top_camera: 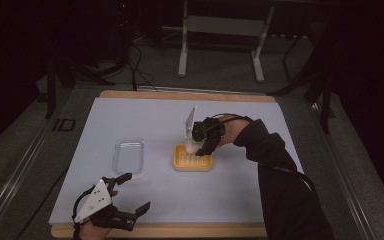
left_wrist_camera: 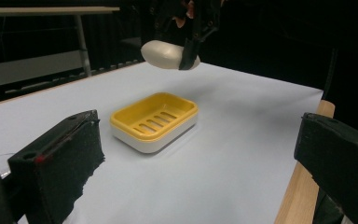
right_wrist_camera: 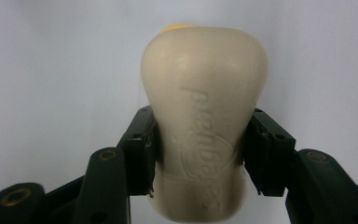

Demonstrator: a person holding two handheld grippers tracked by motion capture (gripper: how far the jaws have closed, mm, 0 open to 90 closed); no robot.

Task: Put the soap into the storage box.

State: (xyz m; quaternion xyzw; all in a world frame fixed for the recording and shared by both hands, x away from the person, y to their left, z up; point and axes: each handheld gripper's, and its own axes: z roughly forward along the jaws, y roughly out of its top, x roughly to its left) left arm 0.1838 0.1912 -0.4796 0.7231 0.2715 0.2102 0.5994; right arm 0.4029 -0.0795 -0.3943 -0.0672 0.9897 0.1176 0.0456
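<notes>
Soap bar [right_wrist_camera: 204, 121]: cream-coloured, rounded, embossed lettering on the broad face; clamped across its middle, one end projecting past the jaws; suspended in the air above the soap dish, clear of it, as seen in the left gripper view [left_wrist_camera: 168, 55].
Right gripper [top_camera: 198, 147]: closed on the soap bar, one jaw pressing each long side; positioned over the soap dish near the table centre; pointed downward; grey three-cornered plate [top_camera: 190, 121] upright on the far side.
Right hand and sleeve [top_camera: 275, 165]: dark sleeve entering from the lower right, reaching across the sheet to the gripper.
Soap dish [top_camera: 193, 158]: yellow slotted tray seated in a white base; empty; resting flat on the sheet directly below the held bar; slots visible in the left gripper view [left_wrist_camera: 154, 120].
Clear lid [top_camera: 128, 155]: transparent, rectangular with rounded corners; lying flat on the sheet to the left of the soap dish, apart from it.
Left gripper [top_camera: 132, 192]: jaws spread wide, nothing between them; held low at the near left corner of the sheet; aimed toward the soap dish.
Sheet [top_camera: 145, 120]: pale blue-white, covering most of the table top.
Table [top_camera: 180, 94]: wooden edge exposed along the far and near sides.
</notes>
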